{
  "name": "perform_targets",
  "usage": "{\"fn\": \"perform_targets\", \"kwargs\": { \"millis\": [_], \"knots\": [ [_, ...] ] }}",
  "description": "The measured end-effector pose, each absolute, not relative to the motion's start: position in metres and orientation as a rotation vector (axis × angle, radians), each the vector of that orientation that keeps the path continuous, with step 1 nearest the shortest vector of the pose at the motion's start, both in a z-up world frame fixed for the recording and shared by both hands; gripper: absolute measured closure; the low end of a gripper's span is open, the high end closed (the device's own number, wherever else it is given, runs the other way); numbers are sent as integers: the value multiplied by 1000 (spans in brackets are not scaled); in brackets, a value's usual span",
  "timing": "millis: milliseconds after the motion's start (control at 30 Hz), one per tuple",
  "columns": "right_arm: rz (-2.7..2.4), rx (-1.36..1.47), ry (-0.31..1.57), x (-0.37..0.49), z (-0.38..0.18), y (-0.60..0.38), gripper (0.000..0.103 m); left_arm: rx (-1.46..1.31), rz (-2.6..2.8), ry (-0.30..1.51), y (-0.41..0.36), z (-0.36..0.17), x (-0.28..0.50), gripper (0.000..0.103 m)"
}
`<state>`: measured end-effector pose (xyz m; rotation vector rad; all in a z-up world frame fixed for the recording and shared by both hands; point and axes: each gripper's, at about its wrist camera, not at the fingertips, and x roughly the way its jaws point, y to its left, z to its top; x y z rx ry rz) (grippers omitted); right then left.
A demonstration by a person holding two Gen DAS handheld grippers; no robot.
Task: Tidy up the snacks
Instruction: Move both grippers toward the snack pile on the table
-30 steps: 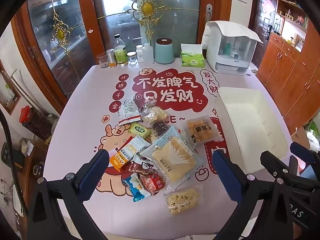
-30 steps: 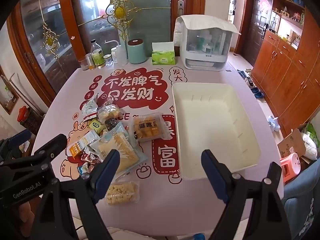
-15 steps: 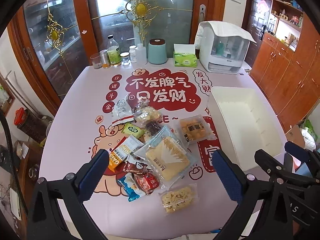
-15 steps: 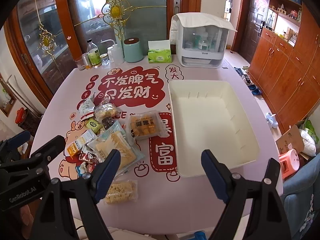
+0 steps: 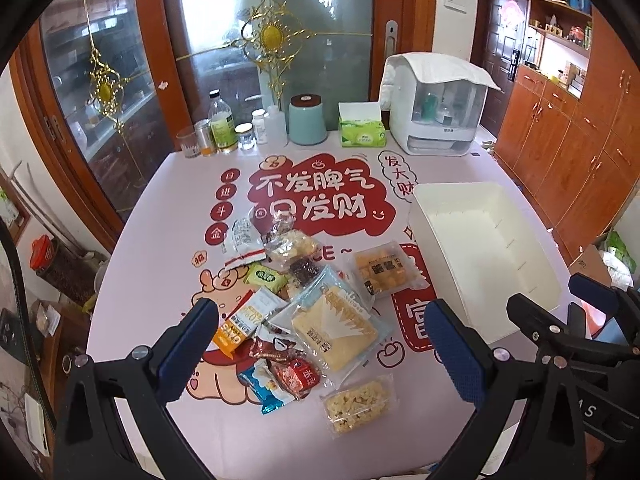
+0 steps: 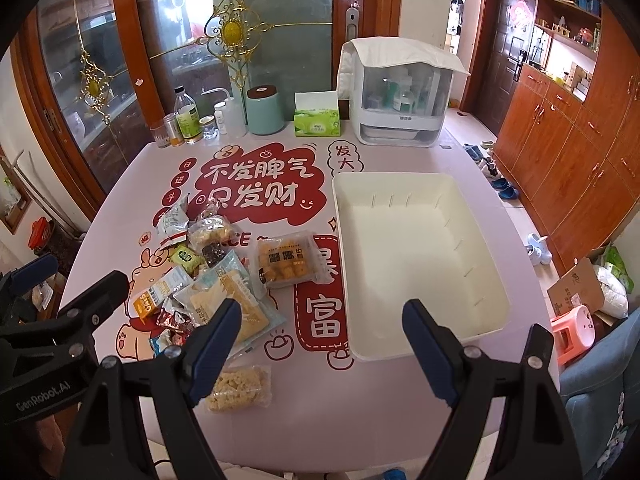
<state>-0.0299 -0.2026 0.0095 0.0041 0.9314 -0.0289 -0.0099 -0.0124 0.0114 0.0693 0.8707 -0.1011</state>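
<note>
On pink printed tablecloth [image 6: 280,420], snack packets [image 6: 216,280] lie beside white bin [image 6: 420,344].

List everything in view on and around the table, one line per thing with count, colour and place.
snack packets: about a dozen, mixed colours, piled on the table's left half
white bin: one, cream white, nothing inside, right of the pile
tablecloth: one, pink with red print, covering the table
bottles and jars: several, clear and white, far left edge
canister: one, pale teal with brown lid, far edge
tissue box: one, green, beside the canister
storage case: one, white and clear, far right edge
left tongs: one, black with blue pads, open above the pile
right tongs: one, same colours, open, holding nothing
</note>
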Motion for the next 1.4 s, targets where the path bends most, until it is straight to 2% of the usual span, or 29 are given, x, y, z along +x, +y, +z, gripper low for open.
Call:
{"fn": "perform_targets", "kwargs": {
  "millis": [500, 967, 1400],
  "knots": [
    [-7, -21, 886, -34, 23, -205, 19, 20, -58, 786, -5, 26, -16, 1],
    [59, -48, 869, -26, 25, -211, 19, -60, -48, 879, 4, 18, -14, 1],
    [200, -70, 846, -23, 17, -206, 20, -110, 55, 857, 32, 16, -28, 1]
  ]
}}
